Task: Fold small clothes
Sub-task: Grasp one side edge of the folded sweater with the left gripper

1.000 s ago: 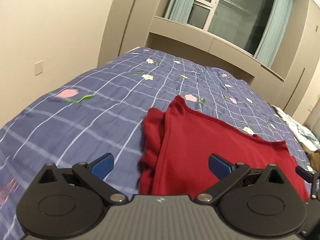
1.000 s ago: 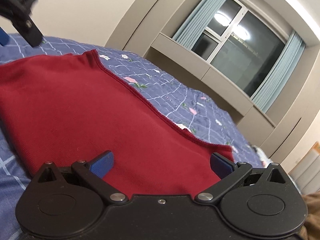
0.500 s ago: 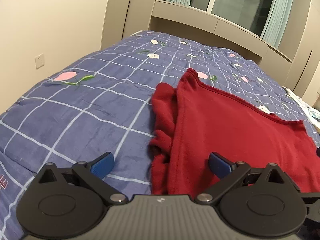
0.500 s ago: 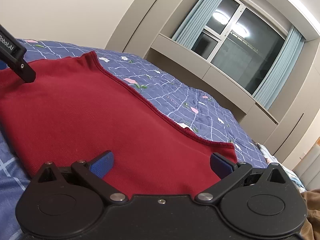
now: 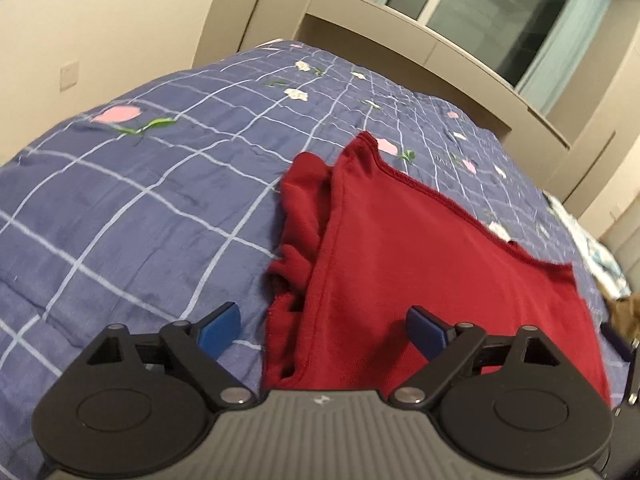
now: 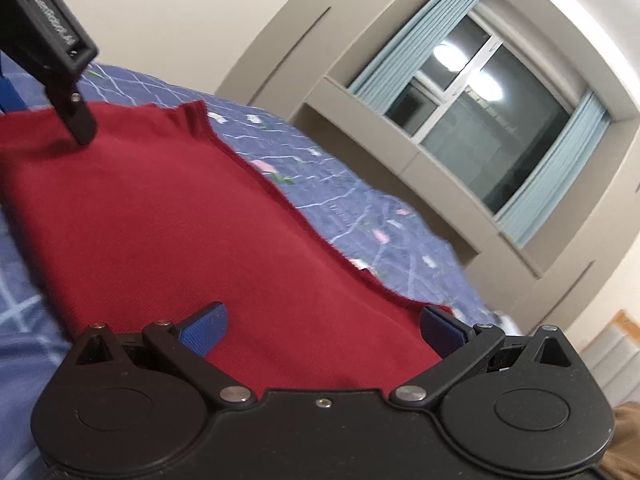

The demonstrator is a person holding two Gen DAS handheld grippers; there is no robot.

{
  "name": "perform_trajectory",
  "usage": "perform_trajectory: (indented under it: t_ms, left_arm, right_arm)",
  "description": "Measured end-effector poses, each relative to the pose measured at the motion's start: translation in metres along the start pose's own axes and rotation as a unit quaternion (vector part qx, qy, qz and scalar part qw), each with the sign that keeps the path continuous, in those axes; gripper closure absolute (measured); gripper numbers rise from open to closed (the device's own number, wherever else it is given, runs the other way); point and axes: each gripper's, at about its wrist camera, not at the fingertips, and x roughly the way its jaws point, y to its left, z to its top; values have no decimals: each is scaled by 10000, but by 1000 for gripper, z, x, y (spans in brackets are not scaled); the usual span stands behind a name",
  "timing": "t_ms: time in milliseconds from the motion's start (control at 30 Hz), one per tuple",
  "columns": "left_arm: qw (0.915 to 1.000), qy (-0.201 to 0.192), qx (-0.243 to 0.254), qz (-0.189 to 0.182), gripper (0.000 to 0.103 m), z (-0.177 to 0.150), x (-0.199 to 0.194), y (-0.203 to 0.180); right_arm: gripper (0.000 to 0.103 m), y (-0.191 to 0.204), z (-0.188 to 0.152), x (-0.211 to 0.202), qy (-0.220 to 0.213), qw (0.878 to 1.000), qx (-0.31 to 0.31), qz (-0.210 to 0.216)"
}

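Both our tools, left tool (image 5: pixel 322 330) just closing a bit and right tool (image 6: pixel 322 326), gape empty; ahead, the red cloth (image 5: pixel 432 256) edge could bunch or slip free.

1. The red garment's (image 5: pixel 440 280) near edge was hidden behind the left gripper's (image 5: pixel 322 330) body.
2. A brown object (image 5: pixel 626 314) was cut off at the picture's right edge, unidentifiable.
3. The bedspread's (image 6: pixel 360 216) pattern was motion-blurred.
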Motion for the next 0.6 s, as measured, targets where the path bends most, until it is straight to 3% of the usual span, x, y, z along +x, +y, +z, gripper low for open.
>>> perform_trajectory:
  t_ms: [167,433,600]
  left_arm:
    - [9991,118,-385,-122,11,7,3,9]
    - [9961,338,-807,-91,44,18,13,8]
    - [9937,447,-1025,-83,42,24,21,8]
  right_arm:
    - [0,-18,-2,-1,306,9966,545,541]
    - [0,-24,-8,4,416,9931,792,752]
    - [0,-25,-8,5,430,9919,879,809]
